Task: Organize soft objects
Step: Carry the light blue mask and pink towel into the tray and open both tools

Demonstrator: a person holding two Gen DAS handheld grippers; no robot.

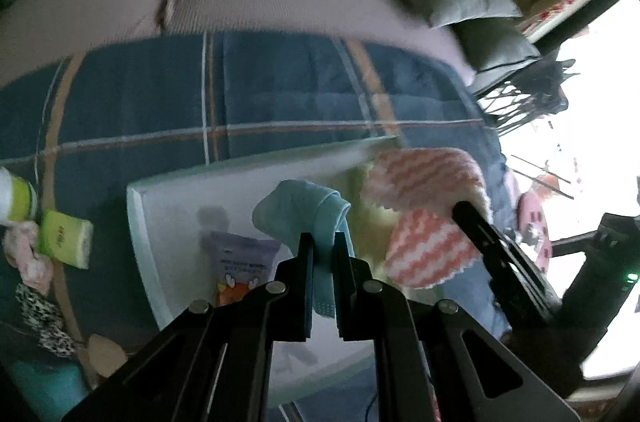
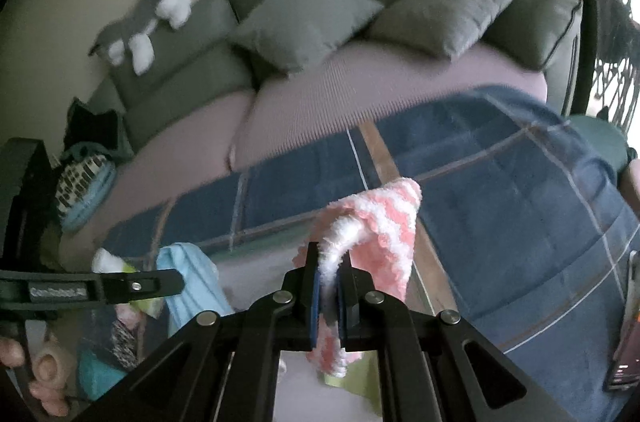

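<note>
With the blue cloth (image 1: 316,218) pinched between the fingers of the left gripper (image 1: 323,242) and the pink towel (image 2: 376,222) by an edge in the right gripper (image 2: 329,262), both held above the white tray (image 1: 168,206), either could probably be tugged loose or tangled.

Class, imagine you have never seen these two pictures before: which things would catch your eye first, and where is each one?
Probably the pink-and-white fuzzy cloth, pinched in the right gripper above the blue plaid blanket. Next, the light blue cloth clamped in the left gripper over a white tray. Further back, a grey-and-white plush dog sits on the sofa back.
</note>
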